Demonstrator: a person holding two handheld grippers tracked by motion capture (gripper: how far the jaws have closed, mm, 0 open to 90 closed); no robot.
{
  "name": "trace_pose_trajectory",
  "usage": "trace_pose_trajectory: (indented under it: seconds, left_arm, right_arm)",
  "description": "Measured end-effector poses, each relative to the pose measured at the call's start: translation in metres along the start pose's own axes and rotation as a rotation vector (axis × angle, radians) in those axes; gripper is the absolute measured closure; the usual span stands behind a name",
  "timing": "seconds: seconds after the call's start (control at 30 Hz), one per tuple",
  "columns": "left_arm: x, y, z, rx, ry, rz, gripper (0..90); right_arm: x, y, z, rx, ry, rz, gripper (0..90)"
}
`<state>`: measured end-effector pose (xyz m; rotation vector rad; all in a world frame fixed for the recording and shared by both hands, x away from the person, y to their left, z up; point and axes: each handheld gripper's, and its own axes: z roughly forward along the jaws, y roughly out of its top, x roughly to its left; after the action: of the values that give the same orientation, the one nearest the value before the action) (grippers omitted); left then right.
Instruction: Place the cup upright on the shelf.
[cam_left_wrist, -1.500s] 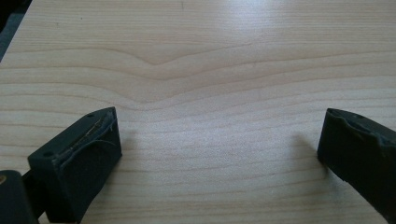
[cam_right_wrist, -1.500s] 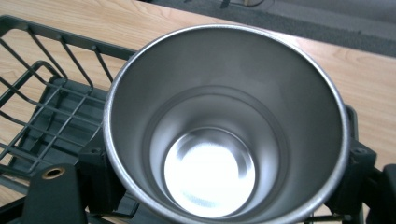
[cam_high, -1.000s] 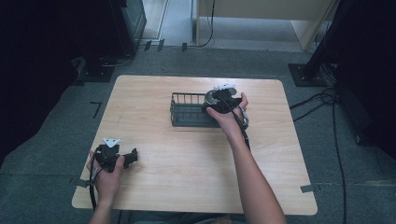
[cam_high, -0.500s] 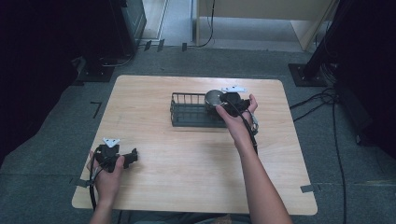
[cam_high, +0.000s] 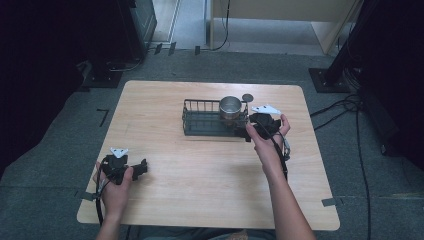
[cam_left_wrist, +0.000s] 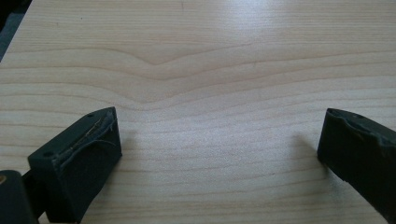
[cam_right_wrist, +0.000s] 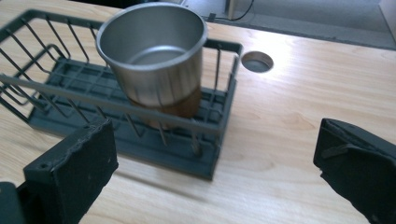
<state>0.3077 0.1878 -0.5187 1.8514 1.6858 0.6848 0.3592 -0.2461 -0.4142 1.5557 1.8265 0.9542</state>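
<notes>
High view takes in your whole wooden counter (cam_high: 200, 200), with the dark wire rack (cam_high: 202, 122) lying lengthwise on its far half and a metal cup (cam_high: 230, 107) standing upright at the rack's right end. Your right gripper (cam_high: 250, 131) sits just beside that same end of the rack, and your left gripper (cam_high: 142, 167) rests well apart at the near left corner, over bare wood.

Right gripper view adds what the overhead cannot: the cup (cam_right_wrist: 154, 56) is empty, with a brown band around its base, and it stands inside the rack (cam_right_wrist: 60, 107) behind the end bars. A round hole (cam_right_wrist: 258, 61) in the counter lies just past the rack. Your right fingers (cam_right_wrist: 74, 172) are spread wide, gripping nothing.

Left gripper view gives plain wood grain between your left fingers (cam_left_wrist: 86, 158), also spread wide and empty.
</notes>
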Motion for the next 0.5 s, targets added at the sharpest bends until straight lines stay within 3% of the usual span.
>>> trace_pose_trajectory:
  seconds: [0.5]
  left_arm:
    - [0.000,0.000,0.000,-0.001,0.000,-0.001,0.0]
  right_arm:
    - [-0.024,-0.043,-0.018,0.033,-0.044,0.015,0.0]
